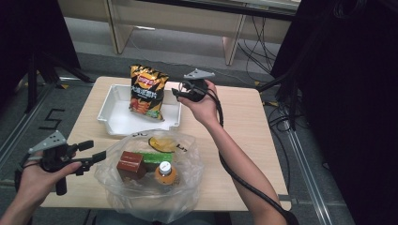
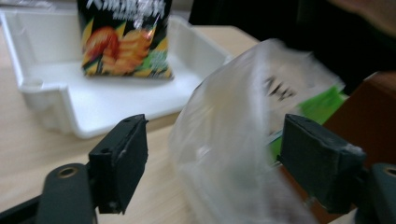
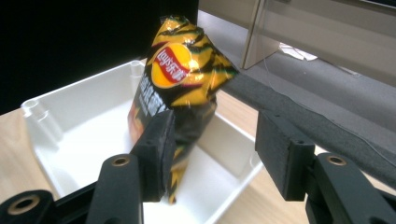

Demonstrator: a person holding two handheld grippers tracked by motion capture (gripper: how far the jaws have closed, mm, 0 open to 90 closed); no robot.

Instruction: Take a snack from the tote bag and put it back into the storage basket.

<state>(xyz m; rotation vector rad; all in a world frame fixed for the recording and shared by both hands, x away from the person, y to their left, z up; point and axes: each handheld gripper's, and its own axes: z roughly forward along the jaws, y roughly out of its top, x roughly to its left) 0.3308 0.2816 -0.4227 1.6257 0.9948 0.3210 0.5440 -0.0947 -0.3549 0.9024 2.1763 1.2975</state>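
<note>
A black and yellow chips bag (image 1: pixel 147 91) (image 3: pixel 180 79) stands upright in the white tray (image 1: pixel 117 119) (image 3: pixel 74 130) at the back of the table. My right gripper (image 1: pixel 177 93) (image 3: pixel 215 126) hovers open just right of the bag, its jaws apart from it. In front sits a clear plastic bag (image 1: pixel 150 185) (image 2: pixel 224 140) holding a brown box (image 1: pixel 130 165), a green packet (image 1: pixel 157 158), a white-capped bottle (image 1: pixel 165 172) and a yellow packet (image 1: pixel 162 143). My left gripper (image 1: pixel 96 151) (image 2: pixel 215 126) is open at the bag's left edge, with loose plastic between its jaws but not pinched.
The wooden table (image 1: pixel 244 140) has bare room to the right of the tray and the plastic bag. The right gripper's black cable (image 1: pixel 244 180) trails along the forearm toward the front edge. Beyond the table are a grey floor and desk legs (image 1: pixel 232 44).
</note>
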